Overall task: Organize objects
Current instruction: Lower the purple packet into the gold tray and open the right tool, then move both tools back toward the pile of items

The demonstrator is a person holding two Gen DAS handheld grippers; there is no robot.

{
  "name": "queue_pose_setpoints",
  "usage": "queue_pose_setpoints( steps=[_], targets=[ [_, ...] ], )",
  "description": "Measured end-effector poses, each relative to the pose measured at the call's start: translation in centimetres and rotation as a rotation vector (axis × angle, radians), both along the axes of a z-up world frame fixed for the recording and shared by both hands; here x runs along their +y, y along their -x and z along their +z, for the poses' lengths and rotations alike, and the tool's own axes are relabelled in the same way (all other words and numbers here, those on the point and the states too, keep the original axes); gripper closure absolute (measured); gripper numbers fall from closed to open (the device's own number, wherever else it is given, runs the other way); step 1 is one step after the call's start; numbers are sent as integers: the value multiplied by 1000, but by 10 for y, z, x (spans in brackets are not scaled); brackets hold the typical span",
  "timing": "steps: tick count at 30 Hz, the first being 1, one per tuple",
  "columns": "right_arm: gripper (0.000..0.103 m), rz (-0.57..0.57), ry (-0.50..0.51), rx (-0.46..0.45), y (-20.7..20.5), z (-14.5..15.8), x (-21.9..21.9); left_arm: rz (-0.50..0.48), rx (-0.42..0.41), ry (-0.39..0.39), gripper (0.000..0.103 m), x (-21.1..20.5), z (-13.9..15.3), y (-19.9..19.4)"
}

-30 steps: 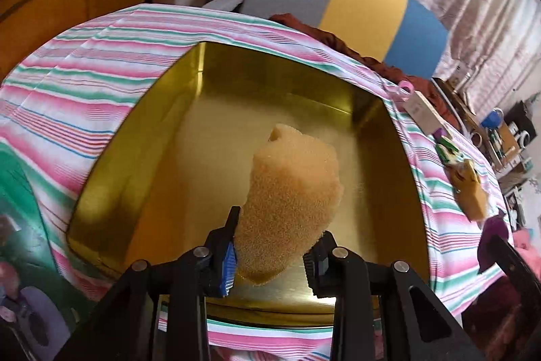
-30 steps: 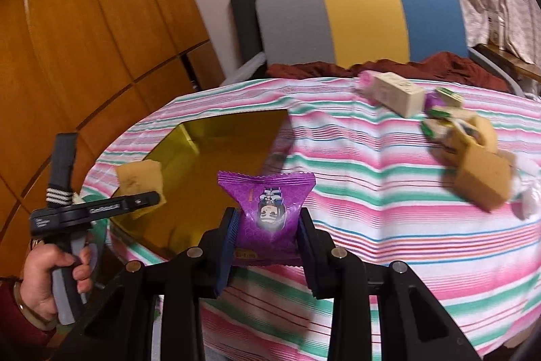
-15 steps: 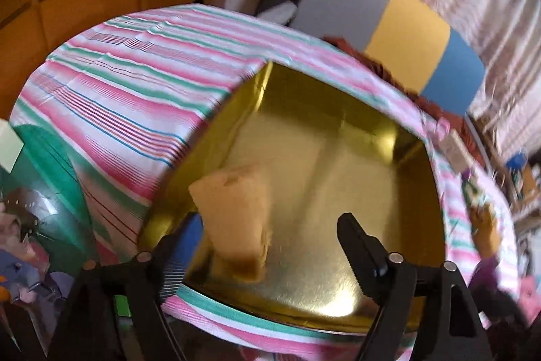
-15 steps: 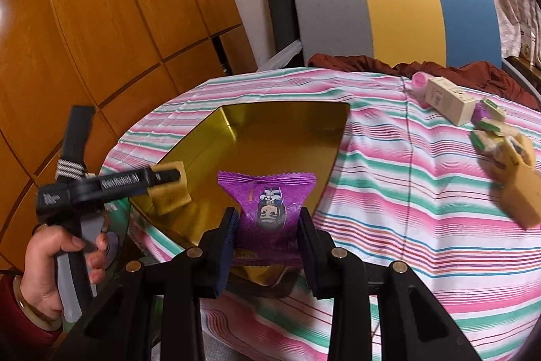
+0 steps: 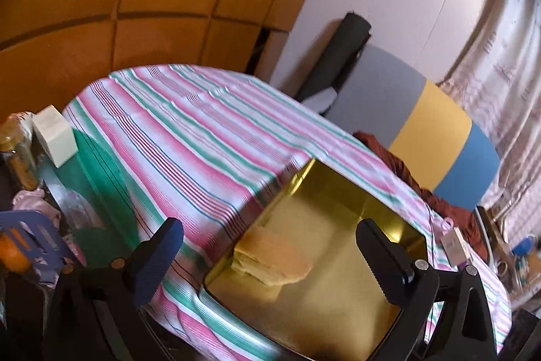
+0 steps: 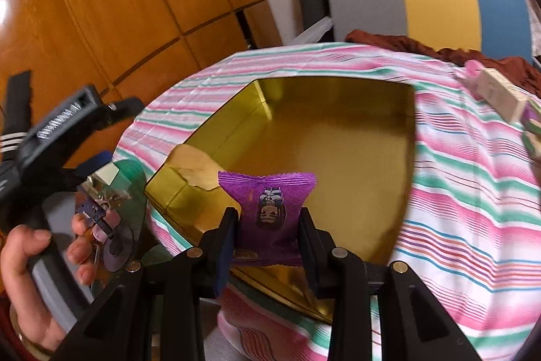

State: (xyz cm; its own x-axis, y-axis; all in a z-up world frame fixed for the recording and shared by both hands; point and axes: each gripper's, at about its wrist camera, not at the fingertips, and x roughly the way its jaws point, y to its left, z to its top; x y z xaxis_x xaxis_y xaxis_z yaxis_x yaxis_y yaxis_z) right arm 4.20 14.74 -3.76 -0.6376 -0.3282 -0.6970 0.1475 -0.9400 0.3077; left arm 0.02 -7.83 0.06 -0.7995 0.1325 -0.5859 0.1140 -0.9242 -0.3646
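With our left gripper (image 5: pixel 270 254) opening clear of the soft, springy yellow sponge (image 5: pixel 270 263) lying in the near-left corner of the gold tin tray (image 6: pixel 338 137), our right gripper (image 6: pixel 267 239) pinches the light, crinkly, slippery purple snack packet (image 6: pixel 268 208) by its lower sides above the tray's near edge.

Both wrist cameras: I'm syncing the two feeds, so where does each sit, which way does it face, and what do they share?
Left wrist: on the left gripper, looking down across the gold tin where the sponge lies; its jaws are opening, holding nothing.
Right wrist: on the right gripper, shut on the purple packet, over the tin; the left hand shows.
Shared: tin, sponge, striped tablecloth.
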Motion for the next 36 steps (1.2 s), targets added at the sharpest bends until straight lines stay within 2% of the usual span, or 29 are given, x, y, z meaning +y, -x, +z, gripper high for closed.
queue_pose_setpoints(
  steps=[9, 11, 13, 23, 28, 36],
  targets=[
    [67, 44, 84, -110, 41, -26, -28, 35, 11, -33, 0, -10, 1, -1],
    [61, 44, 98, -122, 43, -26, -29, 33, -1, -37, 0, -10, -1, 0],
    [57, 39, 103, -116, 41, -24, -28, 31, -12, -41, 0, -10, -3, 0],
    [57, -53, 86, -7, 15, -6, 3, -28, -13, -8, 0, 10, -7, -3],
    [56, -127, 34, 57, 0, 9, 26, -104, -18, 9, 0, 29, -9, -6],
    [56, -287, -32, 73, -23, 13, 84, -339, -16, 51, 0, 85, -13, -20]
  ],
)
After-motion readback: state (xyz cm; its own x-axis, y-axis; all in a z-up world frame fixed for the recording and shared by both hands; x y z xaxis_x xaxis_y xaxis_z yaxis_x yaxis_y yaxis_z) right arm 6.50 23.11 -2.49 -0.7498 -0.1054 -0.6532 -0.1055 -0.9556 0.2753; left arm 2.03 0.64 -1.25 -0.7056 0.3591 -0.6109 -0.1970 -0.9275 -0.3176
